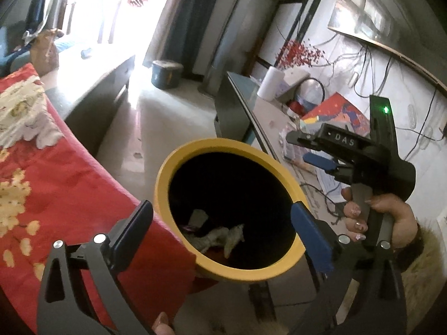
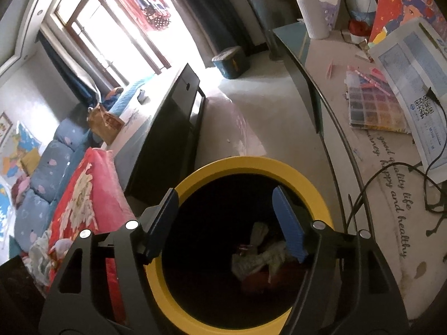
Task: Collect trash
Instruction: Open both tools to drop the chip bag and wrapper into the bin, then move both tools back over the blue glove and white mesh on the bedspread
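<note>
A round bin with a yellow rim [image 1: 167,173] [image 2: 251,164] and a dark inside stands on the floor between the bed and the desk. Crumpled white paper trash [image 1: 220,237] [image 2: 262,254] lies at its bottom. My left gripper [image 1: 220,223] hangs over the bin's mouth, jaws wide open and nothing between them. My right gripper [image 2: 225,203] is also above the opening, open and empty. In the left wrist view the right gripper [image 1: 304,149] shows at the right, over the bin's far edge, held by a person's hand [image 1: 391,217].
A bed with a red floral blanket [image 1: 56,181] [image 2: 83,195] lies left of the bin. A glass-topped desk [image 1: 265,117] [image 2: 363,153] with papers, a bead box and cables runs along the right. A blue tub [image 1: 164,74] [image 2: 230,62] sits on the floor beyond.
</note>
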The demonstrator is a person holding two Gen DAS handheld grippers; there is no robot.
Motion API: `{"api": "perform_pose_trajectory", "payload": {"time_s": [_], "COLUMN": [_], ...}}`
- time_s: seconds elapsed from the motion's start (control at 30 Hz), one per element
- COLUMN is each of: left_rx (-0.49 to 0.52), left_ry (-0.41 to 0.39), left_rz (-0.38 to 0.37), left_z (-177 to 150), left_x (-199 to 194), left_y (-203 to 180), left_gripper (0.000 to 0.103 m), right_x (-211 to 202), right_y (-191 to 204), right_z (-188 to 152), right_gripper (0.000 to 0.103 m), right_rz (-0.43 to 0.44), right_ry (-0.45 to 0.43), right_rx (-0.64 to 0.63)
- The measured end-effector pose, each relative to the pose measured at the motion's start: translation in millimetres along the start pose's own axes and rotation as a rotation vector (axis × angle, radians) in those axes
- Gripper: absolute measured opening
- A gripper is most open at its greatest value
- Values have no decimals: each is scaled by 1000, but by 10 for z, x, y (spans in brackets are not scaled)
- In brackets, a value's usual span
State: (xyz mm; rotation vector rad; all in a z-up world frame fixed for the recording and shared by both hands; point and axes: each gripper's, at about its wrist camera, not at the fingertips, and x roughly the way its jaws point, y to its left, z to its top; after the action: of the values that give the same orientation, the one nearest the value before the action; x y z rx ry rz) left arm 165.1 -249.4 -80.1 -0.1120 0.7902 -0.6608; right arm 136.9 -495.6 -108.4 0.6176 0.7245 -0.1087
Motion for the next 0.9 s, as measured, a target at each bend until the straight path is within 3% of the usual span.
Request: {"api": "perform_pose_trajectory", "payload": {"time_s": [0.43, 0.9], "left_rx": [-43, -127], "left_ry": [-85, -182], "left_rz": [73, 178], "left_z": [30, 55], "left_x": [-437, -974], "left_y": [205, 554], "left_gripper": [96, 96], "right_x": [-87, -191], "right_y": [240, 811], "right_z": [-35, -198], "right_gripper": [67, 69], "right_rz": [35, 134], "right_ry": [-15, -2], "right_rx": [-73, -214]}}
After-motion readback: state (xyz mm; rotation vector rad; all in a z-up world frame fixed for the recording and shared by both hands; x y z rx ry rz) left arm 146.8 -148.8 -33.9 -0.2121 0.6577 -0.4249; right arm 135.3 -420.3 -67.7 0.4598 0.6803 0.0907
